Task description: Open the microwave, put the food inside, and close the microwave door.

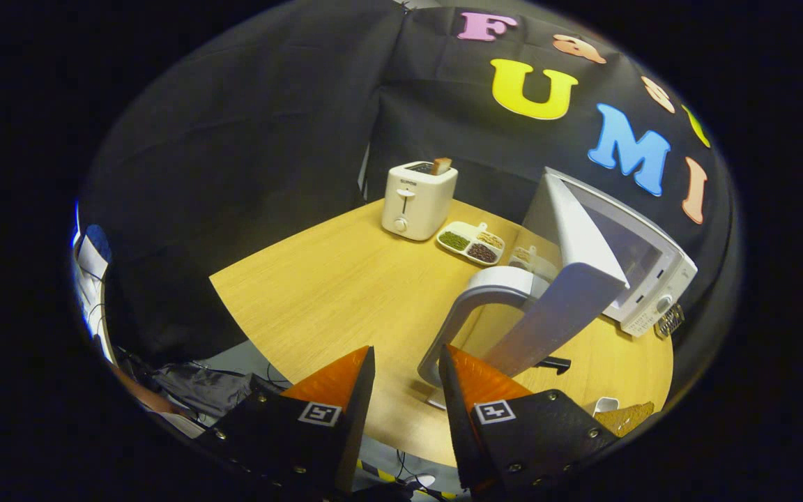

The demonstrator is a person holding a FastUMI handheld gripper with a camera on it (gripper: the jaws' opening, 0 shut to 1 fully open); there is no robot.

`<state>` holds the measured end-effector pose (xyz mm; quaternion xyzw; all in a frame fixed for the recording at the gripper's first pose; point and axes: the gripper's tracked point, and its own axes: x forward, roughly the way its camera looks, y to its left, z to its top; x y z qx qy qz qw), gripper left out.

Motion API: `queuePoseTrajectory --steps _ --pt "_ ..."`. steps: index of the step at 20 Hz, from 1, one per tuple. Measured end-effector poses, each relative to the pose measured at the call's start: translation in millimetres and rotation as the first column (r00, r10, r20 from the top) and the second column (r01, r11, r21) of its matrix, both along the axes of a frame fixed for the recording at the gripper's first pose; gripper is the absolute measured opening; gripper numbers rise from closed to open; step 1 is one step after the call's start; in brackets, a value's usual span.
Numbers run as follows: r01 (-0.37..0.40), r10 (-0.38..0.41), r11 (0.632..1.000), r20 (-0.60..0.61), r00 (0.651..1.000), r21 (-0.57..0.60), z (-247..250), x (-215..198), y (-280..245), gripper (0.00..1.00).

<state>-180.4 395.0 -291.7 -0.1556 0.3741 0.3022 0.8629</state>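
A light wooden table [318,293] stands in a booth with black cloth walls, seen from above and slightly tilted. On the table's far right side sits a white microwave [642,279], its control panel with a round knob at its near right end. Its door [569,279] is swung wide open, hinged at the left and jutting out toward the viewer, so the door's long edge runs from the microwave down toward the jaws. A pale, curved handle [461,314] arches along the door's outer edge, its long axis running from the door's middle down to its near tip.

The gripper [407,369] hangs over the table's near edge with its jaws spread apart and nothing held between them. The lower end of the door handle lies just ahead of the right-hand finger, very close to it; contact cannot be told.

Far across the table, beyond the jaws, stands a white toaster [417,201] with a slice of bread [440,166] poking up from a slot. Just to its right lies a divided tray of food [471,242], between the toaster and the open door.
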Motion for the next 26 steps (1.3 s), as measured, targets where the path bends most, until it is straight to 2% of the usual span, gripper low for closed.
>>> queuePoseTrajectory --steps 2,4,6,8,12,18,21,22,24,26 --pt "-0.035 0.038 0.996 -0.039 0.999 0.083 -3 -4 22 0.55" --pt "-0.106 0.118 0.978 -0.057 0.991 0.182 9 -9 41 0.55" --pt "-0.16 0.186 0.936 -0.057 0.981 0.314 34 -13 56 0.55" --pt "-0.184 0.213 0.89 -0.024 0.977 0.418 69 -9 55 0.55" --pt "-0.2 0.217 0.811 0.035 0.976 0.55 139 2 36 0.55" --pt "-0.2 0.153 0.782 0.129 0.98 0.591 201 30 -33 0.54" --pt "-0.185 0.108 0.775 0.161 0.981 0.605 216 47 -67 0.59" --pt "-0.179 0.094 0.778 0.17 0.981 0.603 217 53 -76 0.77" --pt "-0.158 0.059 0.788 0.184 0.981 0.594 218 60 -103 0.94" --pt "-0.119 0.011 0.802 0.186 0.982 0.585 215 72 -131 0.94"
